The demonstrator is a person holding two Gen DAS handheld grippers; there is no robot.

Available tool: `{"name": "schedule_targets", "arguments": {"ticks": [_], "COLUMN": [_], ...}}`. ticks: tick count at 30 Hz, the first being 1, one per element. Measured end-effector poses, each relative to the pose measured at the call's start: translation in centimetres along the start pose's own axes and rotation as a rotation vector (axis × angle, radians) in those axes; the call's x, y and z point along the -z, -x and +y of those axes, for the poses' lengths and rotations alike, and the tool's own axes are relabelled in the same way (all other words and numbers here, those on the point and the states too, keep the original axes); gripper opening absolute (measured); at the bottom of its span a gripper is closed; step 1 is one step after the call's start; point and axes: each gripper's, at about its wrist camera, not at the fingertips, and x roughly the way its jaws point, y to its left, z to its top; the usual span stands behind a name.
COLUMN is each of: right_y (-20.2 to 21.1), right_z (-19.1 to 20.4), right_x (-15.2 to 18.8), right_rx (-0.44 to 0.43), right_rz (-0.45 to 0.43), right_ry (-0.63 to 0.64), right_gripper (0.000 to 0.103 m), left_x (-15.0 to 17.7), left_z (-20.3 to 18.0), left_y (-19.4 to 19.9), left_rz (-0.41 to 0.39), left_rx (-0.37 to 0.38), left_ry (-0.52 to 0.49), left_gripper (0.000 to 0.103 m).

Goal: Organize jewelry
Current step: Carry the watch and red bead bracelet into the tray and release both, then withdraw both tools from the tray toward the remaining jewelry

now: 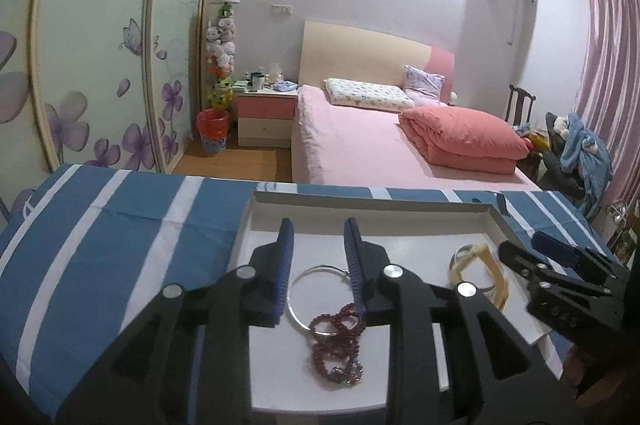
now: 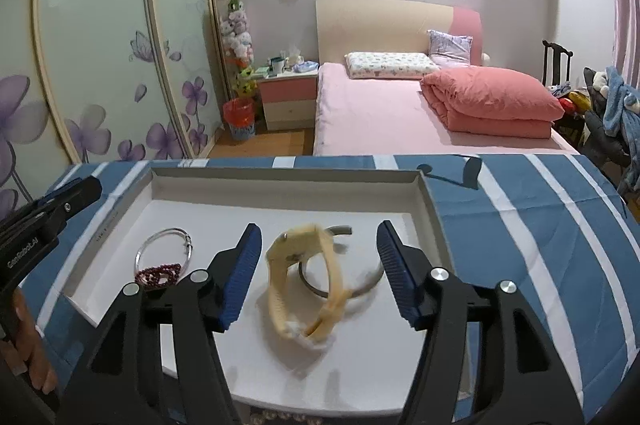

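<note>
the left gripper point(image 1: 318, 257) stood open over a silver bangle point(image 1: 316, 299) and red beads point(image 1: 340, 345) in the white tray point(image 1: 372, 203). at the tray's three o'clock, the right gripper point(image 2: 318, 265) gaped, jaws apart around a yellow watch point(image 2: 308, 281).

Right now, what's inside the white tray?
White tray holds a silver bangle overlapping a dark red bead strand, plus a cream strap lying over a grey band. The band's lower arc is blurred.
</note>
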Motion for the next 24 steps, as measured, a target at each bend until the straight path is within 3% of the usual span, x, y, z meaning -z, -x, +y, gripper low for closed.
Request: {"name": "schedule_targets", "arguments": {"ticks": [11,19,24], "right_y": [5.9,11.2,12.5], "right_z": [-0.1,0.2,0.9], "right_x": [1.2,6.5,10.2], "right_rx": [-0.023,-0.052,-0.094], "right_rz": [-0.037,0.008,0.081], "right_ry": [0.006,0.030,0.048], "right_gripper": [0.061,0.061,0.054], "left_x": [1.3,5.3,7.5], "left_z": [0.4,0.1,0.0], "left_y": [6.2,12.1,14.7], "left_rz": [-0.031,-0.022,-0.028], "left_rx": [0.011,0.037,0.019], "left_ry": [0.005,-0.014,-0.030], "left_gripper": [0.036,0.042,0.047]}}
